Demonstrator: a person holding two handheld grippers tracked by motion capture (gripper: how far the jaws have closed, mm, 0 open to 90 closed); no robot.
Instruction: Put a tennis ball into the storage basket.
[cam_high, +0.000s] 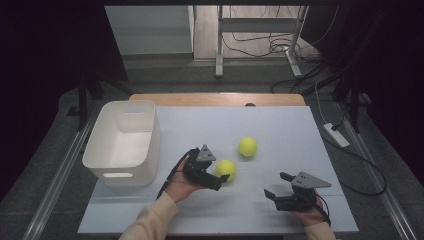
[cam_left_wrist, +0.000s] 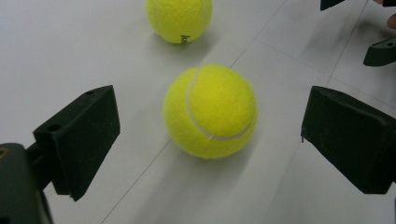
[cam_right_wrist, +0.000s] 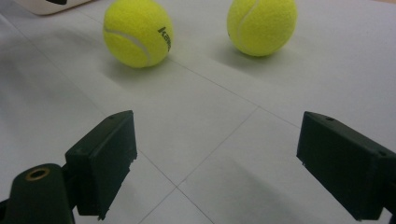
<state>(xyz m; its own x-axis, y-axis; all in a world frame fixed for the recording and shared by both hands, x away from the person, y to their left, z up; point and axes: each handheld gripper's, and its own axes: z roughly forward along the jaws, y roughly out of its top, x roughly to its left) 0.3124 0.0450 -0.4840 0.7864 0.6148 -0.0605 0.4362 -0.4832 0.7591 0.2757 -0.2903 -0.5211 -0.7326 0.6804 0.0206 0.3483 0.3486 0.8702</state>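
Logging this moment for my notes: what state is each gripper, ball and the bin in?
left gripper: open, jaws either side of the near ball, not touching.
right gripper: open, holds nothing.
near tennis ball: resting on the table.
far tennis ball: resting on the table.
white bin: upright, looks empty.

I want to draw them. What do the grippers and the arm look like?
Both are black with two blocky jaws. The left gripper and right gripper each carry a grey three-cornered plate and trail a black cable. The person's sleeve is cream.
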